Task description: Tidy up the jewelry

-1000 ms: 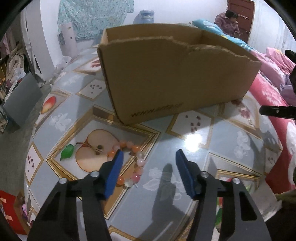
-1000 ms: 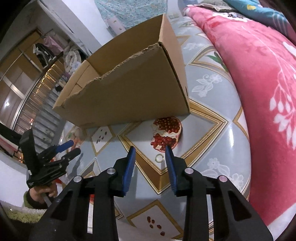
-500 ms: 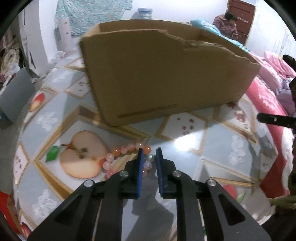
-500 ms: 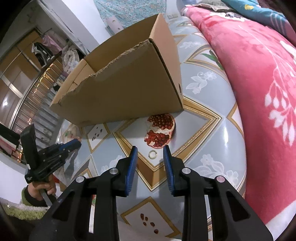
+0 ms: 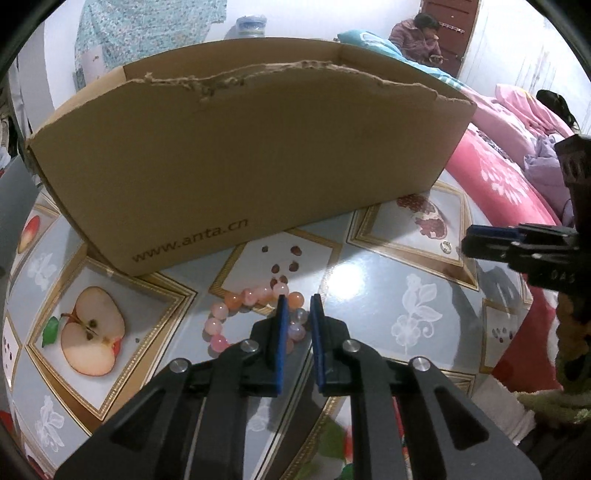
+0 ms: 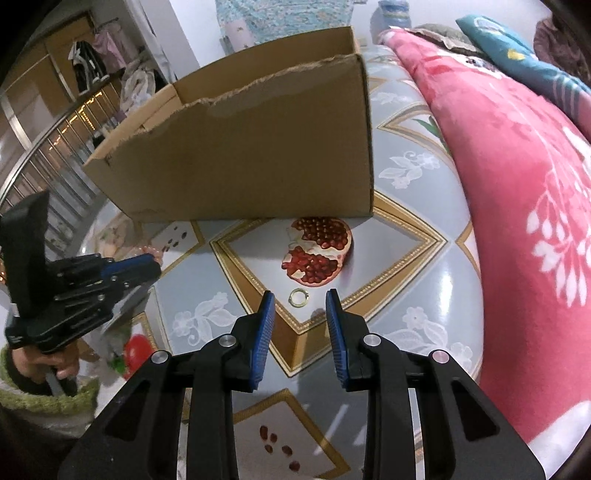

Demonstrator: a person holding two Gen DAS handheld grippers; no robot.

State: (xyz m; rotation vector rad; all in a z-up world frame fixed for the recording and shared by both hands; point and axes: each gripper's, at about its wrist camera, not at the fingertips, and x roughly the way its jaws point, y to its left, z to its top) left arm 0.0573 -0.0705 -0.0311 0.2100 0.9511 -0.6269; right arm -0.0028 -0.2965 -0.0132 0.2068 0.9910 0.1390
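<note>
A bracelet of pink and orange beads (image 5: 236, 301) lies on the fruit-patterned table (image 5: 369, 280) in front of an open cardboard box (image 5: 251, 155). My left gripper (image 5: 299, 299) is shut on the bracelet's right side, with beads pinched between the blue pads. In the right wrist view a small pale ring (image 6: 298, 296) lies just below the printed pomegranate. My right gripper (image 6: 299, 295) hovers over it, open, one tip on either side and nothing gripped. The box (image 6: 258, 155) stands behind the ring. The left gripper (image 6: 153, 262) shows at the left.
A bed with a red flowered blanket (image 6: 517, 184) runs along the table's right edge. A person (image 5: 417, 40) sits at the far end by a door. A water bottle (image 5: 251, 26) stands behind the box. Clothes hang at the back left.
My left gripper shut on the bracelet and drew it right, off the apple picture and toward the box. My right gripper edged closer over the ring and rolled a little.
</note>
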